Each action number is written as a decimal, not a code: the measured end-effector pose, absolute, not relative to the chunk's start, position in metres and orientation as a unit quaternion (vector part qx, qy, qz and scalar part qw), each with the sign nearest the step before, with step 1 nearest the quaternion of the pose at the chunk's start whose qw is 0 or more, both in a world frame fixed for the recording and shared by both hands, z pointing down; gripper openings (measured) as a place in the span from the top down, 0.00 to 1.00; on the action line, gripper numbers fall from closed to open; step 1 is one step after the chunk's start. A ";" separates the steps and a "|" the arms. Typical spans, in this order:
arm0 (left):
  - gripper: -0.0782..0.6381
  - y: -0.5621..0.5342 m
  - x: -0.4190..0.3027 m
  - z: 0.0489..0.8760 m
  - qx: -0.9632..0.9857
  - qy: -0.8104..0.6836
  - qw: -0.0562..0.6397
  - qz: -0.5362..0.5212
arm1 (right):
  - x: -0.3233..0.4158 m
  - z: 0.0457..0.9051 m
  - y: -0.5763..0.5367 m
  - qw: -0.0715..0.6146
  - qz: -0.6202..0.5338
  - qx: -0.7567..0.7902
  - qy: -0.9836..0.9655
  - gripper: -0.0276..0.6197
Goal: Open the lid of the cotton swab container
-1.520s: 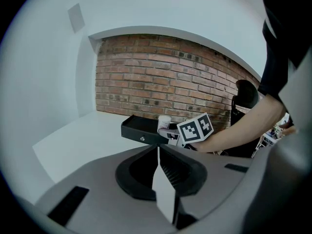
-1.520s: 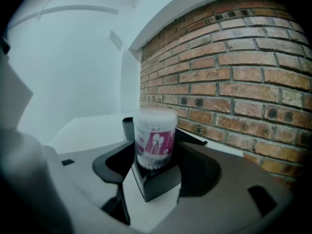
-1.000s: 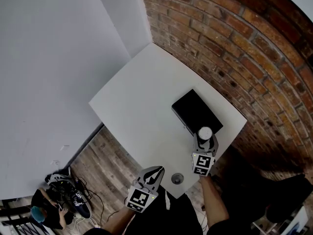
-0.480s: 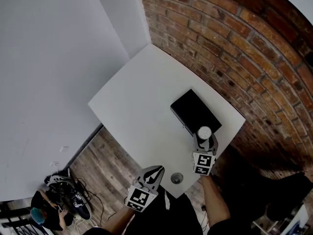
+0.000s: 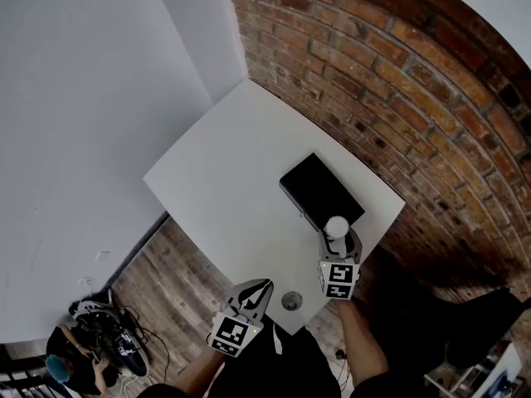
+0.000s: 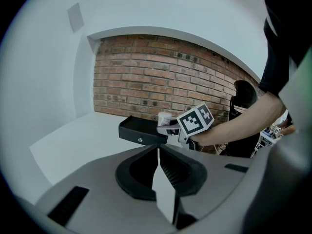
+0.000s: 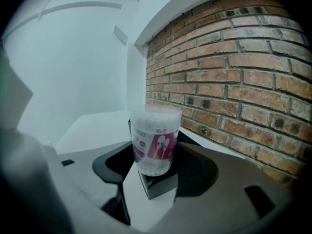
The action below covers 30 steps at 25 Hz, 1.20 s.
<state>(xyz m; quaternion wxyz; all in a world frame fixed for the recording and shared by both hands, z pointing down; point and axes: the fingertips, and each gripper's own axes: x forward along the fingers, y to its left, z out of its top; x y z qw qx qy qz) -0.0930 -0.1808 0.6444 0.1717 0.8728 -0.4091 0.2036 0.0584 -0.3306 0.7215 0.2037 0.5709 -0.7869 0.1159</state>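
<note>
Cotton swab container [image 7: 155,140], full of white swabs with its lid on, is grasped by the right claw [image 5: 337,234] over the near corner of the black box [image 5: 319,191] on the white bench [image 5: 224,172]. The left claw [image 6: 158,152] is clenched and empty.

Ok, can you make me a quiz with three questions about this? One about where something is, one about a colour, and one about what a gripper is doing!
1. Where is the cotton swab container?
A. on the floor
B. between the jaws of the right gripper
C. on a shelf

2. What colour is the box on the table?
A. black
B. red
C. yellow

3. How are the jaws of the left gripper?
A. wide open
B. shut together, with nothing between them
C. shut on a spoon

Answers:
1. B: the right gripper view shows the container standing right between its jaws.
2. A: the box looks black in every view.
3. B: the left gripper view shows the jaws meeting, with nothing between them.
</note>
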 end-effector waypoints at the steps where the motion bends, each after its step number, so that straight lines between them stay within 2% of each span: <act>1: 0.86 -0.181 -0.091 0.643 0.874 -0.409 0.170 0.201 | 0.058 0.719 -0.328 0.203 0.122 0.568 -0.788 0.55; 19: 0.85 -0.189 -0.057 0.577 0.895 -0.406 0.116 0.141 | 0.043 0.651 -0.265 0.204 0.121 0.500 -0.833 0.55; 26: 0.65 -0.195 -0.043 0.546 0.910 -0.386 0.111 0.101 | 0.031 0.616 -0.237 0.209 0.085 0.469 -0.854 0.55; 30: 0.59 -0.197 -0.035 0.524 0.919 -0.372 0.101 0.084 | 0.027 0.598 -0.222 0.220 0.075 0.457 -0.859 0.55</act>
